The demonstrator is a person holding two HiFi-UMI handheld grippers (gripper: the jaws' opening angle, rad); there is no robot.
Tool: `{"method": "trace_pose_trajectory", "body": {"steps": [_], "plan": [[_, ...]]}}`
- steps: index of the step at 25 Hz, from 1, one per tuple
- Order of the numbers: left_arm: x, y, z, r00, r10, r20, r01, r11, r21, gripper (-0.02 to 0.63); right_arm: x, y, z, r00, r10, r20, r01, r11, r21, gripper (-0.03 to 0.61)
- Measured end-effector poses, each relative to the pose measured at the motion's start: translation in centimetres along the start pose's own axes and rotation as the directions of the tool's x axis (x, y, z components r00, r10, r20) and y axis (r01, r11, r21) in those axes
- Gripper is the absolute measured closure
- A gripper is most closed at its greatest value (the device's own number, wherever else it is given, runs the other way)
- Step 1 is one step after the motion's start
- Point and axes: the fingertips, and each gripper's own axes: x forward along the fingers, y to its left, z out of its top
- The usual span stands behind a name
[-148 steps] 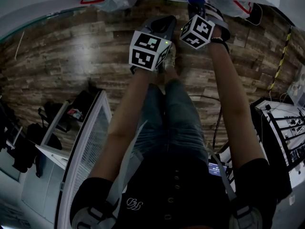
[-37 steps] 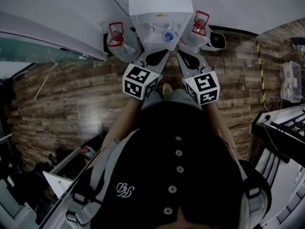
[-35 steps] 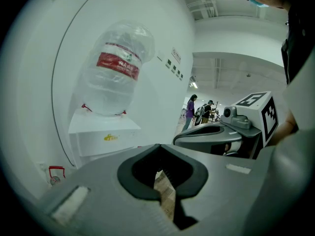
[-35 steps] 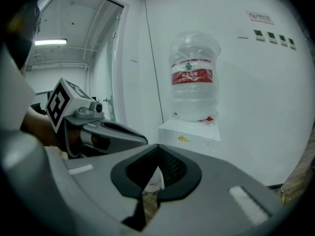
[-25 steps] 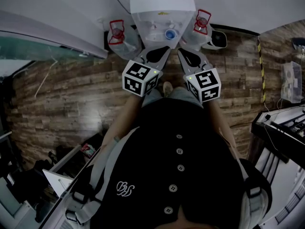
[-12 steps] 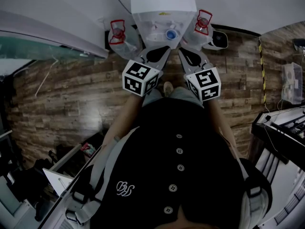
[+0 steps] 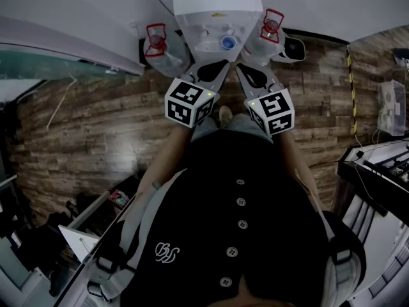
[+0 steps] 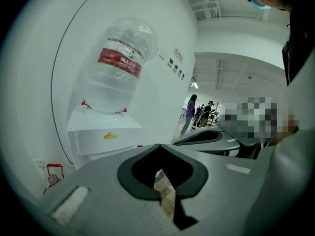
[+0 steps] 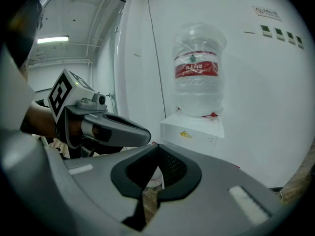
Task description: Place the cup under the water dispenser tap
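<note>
My feeds show the left tongs [image 8: 160, 178] clenched. Their two dark pads meet at the tips and leave only a thin slit, through which I see the brown wooden plank floor [image 7: 96, 126]. Nothing is gripped. The right tongs [image 9: 152, 176] are clenched the same way, pads together and empty. Both point side by side toward the white box-shaped water dispenser [image 9: 192, 132] against the far wall, and neither touches it. In the right gripper view the left tongs sit just to the left, topped by their black-and-white marker cube [image 9: 61, 95].

The small blue round cup [image 7: 227, 42] stands in the recess at the front of the dispenser. It is just beyond both tips, a little nearer the right one, and clear of both. From above I cannot tell whether it sits exactly beneath a tap.

As for writing, the big clear plastic water bottle [image 9: 198, 77] upended on the dispenser wears a red band label [image 9: 196, 69] with white characters too small for me to read. The yellow logo [image 9: 186, 134] on the dispenser's front is just as illegible, and so is the small white wall sign [image 9: 268, 11] high on the right. A clear jug with a red handle [image 7: 155, 40] stands on the floor left of the dispenser, and a second red-handled jug [image 7: 271, 24] stands on its right.
</note>
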Motion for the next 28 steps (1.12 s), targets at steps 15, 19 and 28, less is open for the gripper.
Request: {"method": "trace_pose_trajectory", "body": {"steps": [15,19,28], "plan": [[0.1,-0.3,-1.0,0.999,-0.004,-0.037,0.005,1.000,0.006,0.614,-0.5,0.0,-0.4,1.000,-0.006,-0.007,0.006,1.000,-0.002,0.580],[0.0,-0.4,-1.1,0.999,-0.004,-0.040,0.004,1.000,0.005,0.614,-0.5,0.2,0.0,1.000,-0.001,0.016,0.000,1.000,0.008,0.580],[0.2,-0.4,-1.4,0.999,-0.011,-0.048,0.010,1.000,-0.003,0.614,-0.7,-0.1,-0.5,1.000,-0.006,-0.003,0.006,1.000,0.015,0.580]]}}
